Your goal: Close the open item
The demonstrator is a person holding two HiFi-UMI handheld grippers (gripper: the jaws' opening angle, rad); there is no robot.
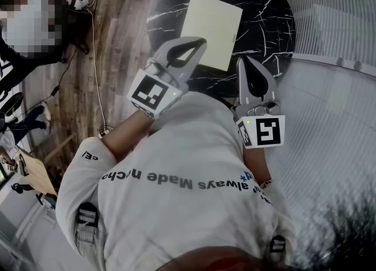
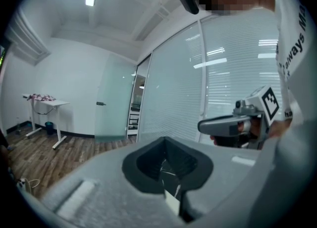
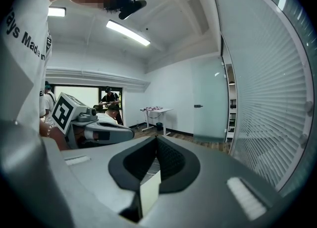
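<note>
A flat pale yellow folder [image 1: 211, 29] lies on the round black marble table [image 1: 270, 11], its cover down flat. Both grippers are held above the table's near edge, in front of the person's chest. My left gripper [image 1: 198, 42] is shut with nothing in it, and its tip hangs over the folder's near edge. My right gripper [image 1: 245, 59] is also shut and empty, just right of the folder's near corner. In the left gripper view a sliver of the folder [image 2: 172, 203] shows through the gap behind the closed jaws, and the right gripper view shows the folder [image 3: 148, 192] the same way.
Wooden floor [image 1: 123, 23] with a cable [image 1: 97, 82] lies left of the table. A person [image 1: 29, 23] stands at the far left. A glass wall with blinds [image 1: 335, 46] runs along the right. A white desk [image 2: 47, 106] stands far back in the room.
</note>
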